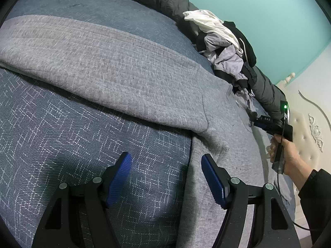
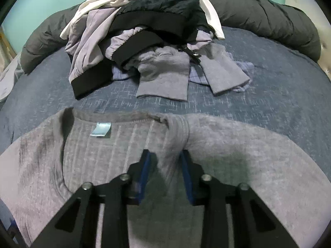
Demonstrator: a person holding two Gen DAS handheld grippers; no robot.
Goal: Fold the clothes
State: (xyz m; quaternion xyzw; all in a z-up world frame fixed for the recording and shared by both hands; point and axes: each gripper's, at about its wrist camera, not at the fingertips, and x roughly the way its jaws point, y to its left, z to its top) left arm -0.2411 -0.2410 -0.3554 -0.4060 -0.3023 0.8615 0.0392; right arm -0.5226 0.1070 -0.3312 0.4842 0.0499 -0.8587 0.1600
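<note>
A pinched ridge of the grey knit sweater (image 2: pixel 227 155) near its neckline is clamped between the right gripper (image 2: pixel 165 177) fingers. The left gripper (image 1: pixel 165 177) fingers are held apart above the sweater's edge, gripping nothing. The ribbed sweater is spread flat on the blue woven bedspread (image 1: pixel 62 134). A heap of clothes (image 2: pixel 144 20) is piled beyond.

light: dim, even, cool indoor cast | shadows: soft dark patch on the grey sweater (image 2: pixel 238 161) beside the right gripper (image 2: pixel 165 171) | glare: only a green LED (image 1: pixel 285 106) at right | blur: right wrist view soft, perhaps motion | distortion: strong fisheye bowing, black vignette at corners
</note>
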